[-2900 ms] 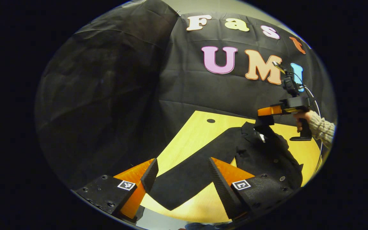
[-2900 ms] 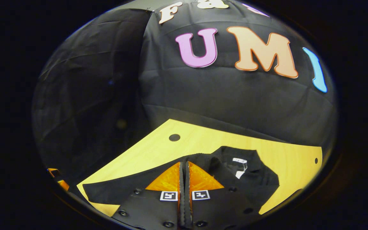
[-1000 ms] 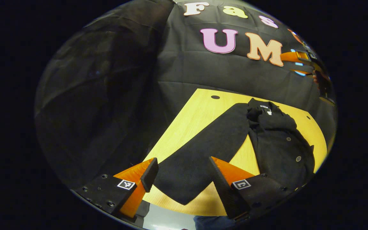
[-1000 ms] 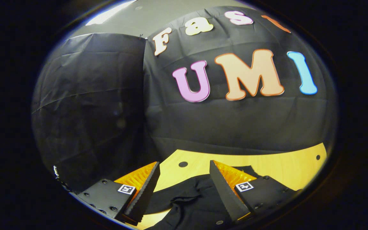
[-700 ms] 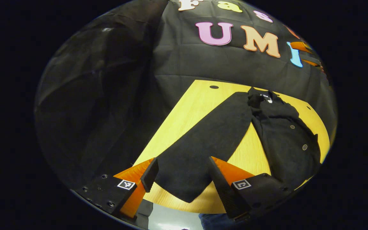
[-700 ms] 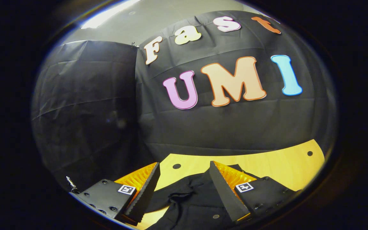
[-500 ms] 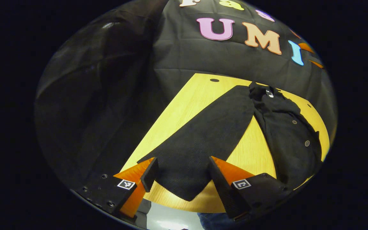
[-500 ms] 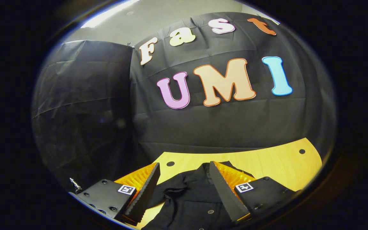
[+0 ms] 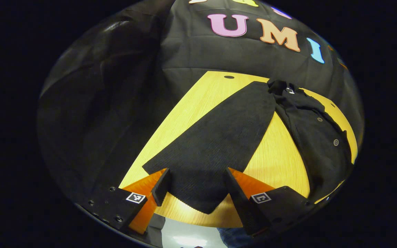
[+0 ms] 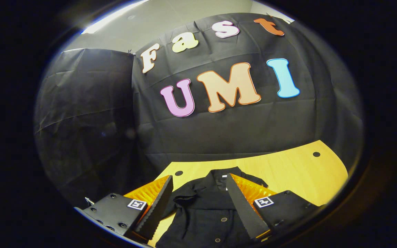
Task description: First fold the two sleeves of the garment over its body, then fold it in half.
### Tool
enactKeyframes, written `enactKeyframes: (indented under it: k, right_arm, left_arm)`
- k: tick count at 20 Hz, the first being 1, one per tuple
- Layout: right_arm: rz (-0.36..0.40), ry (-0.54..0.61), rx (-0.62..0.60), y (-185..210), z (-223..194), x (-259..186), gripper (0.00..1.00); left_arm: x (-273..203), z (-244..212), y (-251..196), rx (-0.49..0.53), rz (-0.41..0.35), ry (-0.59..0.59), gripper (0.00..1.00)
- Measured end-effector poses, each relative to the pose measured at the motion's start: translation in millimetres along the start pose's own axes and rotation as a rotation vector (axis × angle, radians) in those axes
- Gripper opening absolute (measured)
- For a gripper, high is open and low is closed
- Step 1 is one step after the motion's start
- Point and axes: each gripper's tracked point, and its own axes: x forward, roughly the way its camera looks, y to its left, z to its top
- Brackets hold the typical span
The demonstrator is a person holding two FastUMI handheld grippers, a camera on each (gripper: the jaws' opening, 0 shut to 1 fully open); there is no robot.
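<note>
A black buttoned garment (image 9: 317, 144) lies on the yellow wooden table (image 9: 198, 100). Its collar (image 9: 281, 88) points toward the booth wall. One long sleeve (image 9: 222, 137) stretches flat from the collar to the near table edge, and its cuff end (image 9: 198, 199) lies between the fingers of my left gripper (image 9: 195, 187), which is open and just above it. In the right gripper view, my right gripper (image 10: 198, 203) is open above the garment's body (image 10: 205, 220), near the collar (image 10: 215, 177). Rumpled cloth lies across the upper body.
The table's near edge (image 9: 202, 222) runs just under the left gripper, with grey floor (image 9: 184, 237) below it. Small round holes (image 9: 229, 76) (image 10: 316, 154) mark the far tabletop. Bare wood (image 10: 288, 172) lies right of the garment.
The right gripper, shut at the garment 2.9 s ago, has opened and drawn back over the body. The left gripper has moved in, so the cuff now lies between its fingers.
</note>
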Motion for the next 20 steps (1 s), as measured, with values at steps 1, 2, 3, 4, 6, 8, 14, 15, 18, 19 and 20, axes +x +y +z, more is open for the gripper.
enactKeyframes:
  k: [1, 2, 3, 4, 6, 8, 14, 15, 18, 19, 20]
  right_arm:
    - [-0.002, 0.006, 0.004, -2.1, -0.6, -1.9, 0.97]
    - [0.000, 0.007, 0.006, -2.1, -1.6, -4.3, 0.93]
    - [0.000, 0.003, 0.004, -2.4, -1.2, -5.7, 0.97]
    - [-0.002, 0.001, -0.001, -2.7, -1.8, -5.6, 0.93]
    - [-0.006, 0.002, -0.008, -3.2, -5.1, -8.4, 0.93]
    - [0.004, 0.007, 0.004, -0.6, -8.0, -9.3, 0.94]
    - [0.013, 0.010, 0.028, -1.0, -13.7, -11.5, 1.00]
    - [0.014, 0.012, 0.027, -1.8, -15.2, -12.3, 0.97]
    - [0.015, 0.014, 0.027, -2.0, -16.8, -16.6, 0.97]
    - [0.017, 0.016, 0.031, -1.8, -16.7, -17.3, 0.97]
    - [0.018, 0.017, 0.032, -1.2, -18.0, -17.4, 0.97]
  left_arm:
    - [-0.4, 0.1, 0.1, 0.001, -0.002, -0.007, 0.95]
    - [-0.2, -0.5, 0.2, -0.003, -0.005, -0.007, 0.95]
    - [-0.6, -0.5, 0.1, -0.011, -0.005, -0.015, 0.95]
    - [-0.3, -0.6, 0.0, -0.014, -0.006, -0.022, 0.96]
    - [-0.9, -1.6, 0.3, -0.015, -0.012, -0.047, 0.95]
    - [1.0, 1.3, 0.1, -0.019, -0.008, -0.075, 0.91]
    - [3.0, 0.2, -11.5, 0.015, -0.031, -0.085, 0.49]
    - [6.3, 1.2, -9.9, 0.017, -0.030, -0.091, 0.39]
    - [6.5, 1.3, -9.6, -0.012, -0.044, -0.079, 0.26]
    - [8.6, 1.2, -7.1, -0.022, -0.038, -0.079, 0.25]
    - [7.0, 1.3, -6.2, -0.040, -0.039, -0.083, 0.18]
